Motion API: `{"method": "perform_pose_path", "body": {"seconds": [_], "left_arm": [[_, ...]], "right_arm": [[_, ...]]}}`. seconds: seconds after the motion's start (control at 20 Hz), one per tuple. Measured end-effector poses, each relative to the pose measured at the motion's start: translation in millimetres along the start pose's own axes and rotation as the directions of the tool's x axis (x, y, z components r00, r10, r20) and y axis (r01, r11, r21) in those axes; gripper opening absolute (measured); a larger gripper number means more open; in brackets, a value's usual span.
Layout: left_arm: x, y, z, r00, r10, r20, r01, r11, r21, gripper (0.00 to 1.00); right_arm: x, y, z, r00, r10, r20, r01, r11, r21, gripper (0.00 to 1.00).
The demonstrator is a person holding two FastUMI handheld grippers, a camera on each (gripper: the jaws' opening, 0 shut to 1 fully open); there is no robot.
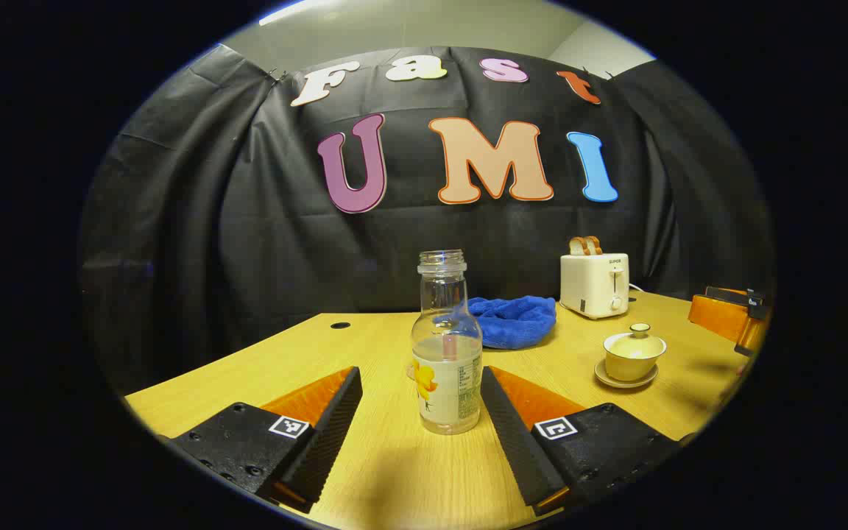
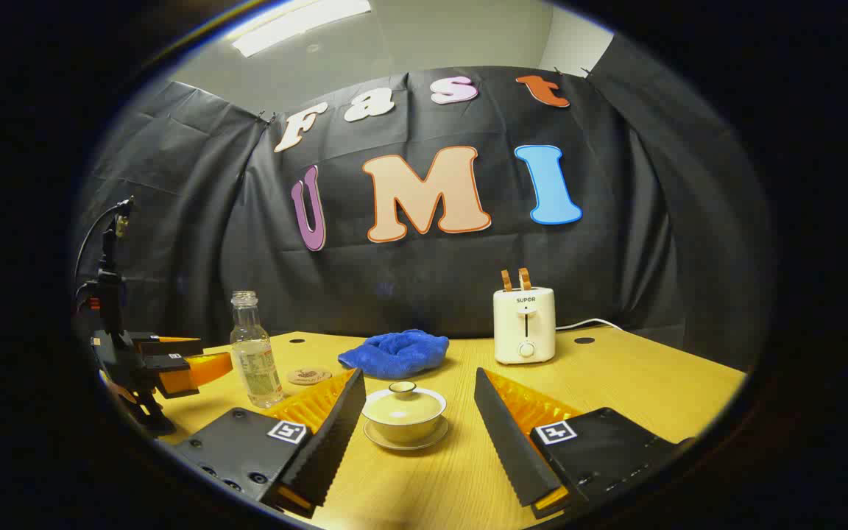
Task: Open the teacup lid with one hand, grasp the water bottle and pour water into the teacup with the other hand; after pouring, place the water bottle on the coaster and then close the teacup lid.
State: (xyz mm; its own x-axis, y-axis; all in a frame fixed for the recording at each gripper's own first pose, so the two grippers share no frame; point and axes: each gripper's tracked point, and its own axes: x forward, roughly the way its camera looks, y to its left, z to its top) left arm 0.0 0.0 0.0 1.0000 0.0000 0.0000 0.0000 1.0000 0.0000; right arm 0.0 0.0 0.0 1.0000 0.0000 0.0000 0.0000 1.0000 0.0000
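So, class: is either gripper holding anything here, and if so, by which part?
Nothing is held. The left gripper stands open around the clear glass water bottle; the right gripper is open around the lidded cream teacup.

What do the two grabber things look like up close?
The left gripper and the right gripper look alike: two long wedge-shaped fingers with ridged inner faces, orange panels along the outer sides, and blocky black bases, each with a small black-and-white square marker. In the right gripper view, the left gripper also has a thin cable curling above it.
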Motion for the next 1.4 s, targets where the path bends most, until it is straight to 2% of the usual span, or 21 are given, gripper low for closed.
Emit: {"method": "perform_pose_path", "body": {"seconds": [0.25,1.1,1.25,1.35,1.4], "left_arm": [[1,-4,-1,1.0,-0.014,0.004,0.014,1.0,-0.018,0.95],[0,4,-1,1.0,0.016,0.016,-0.015,1.0,-0.022,0.93],[-1,2,0,1.0,0.004,0.027,-0.003,1.0,-0.021,0.95],[-2,2,2,0.999,-0.008,0.041,0.009,1.0,-0.028,0.95],[-1,2,2,0.999,-0.008,0.043,0.01,0.999,-0.033,0.94]], "right_arm": [[1,1,-4,1.0,0.001,0.003,-0.001,1.0,-0.013,0.95],[5,14,-18,0.999,0.018,-0.05,-0.02,0.998,-0.052,0.96],[11,19,-21,0.998,0.039,-0.056,-0.042,0.998,-0.05,0.93],[18,22,-23,0.997,0.051,-0.061,-0.054,0.997,-0.048,0.96],[23,23,-25,0.996,0.056,-0.072,-0.059,0.997,-0.047,0.93]]}}
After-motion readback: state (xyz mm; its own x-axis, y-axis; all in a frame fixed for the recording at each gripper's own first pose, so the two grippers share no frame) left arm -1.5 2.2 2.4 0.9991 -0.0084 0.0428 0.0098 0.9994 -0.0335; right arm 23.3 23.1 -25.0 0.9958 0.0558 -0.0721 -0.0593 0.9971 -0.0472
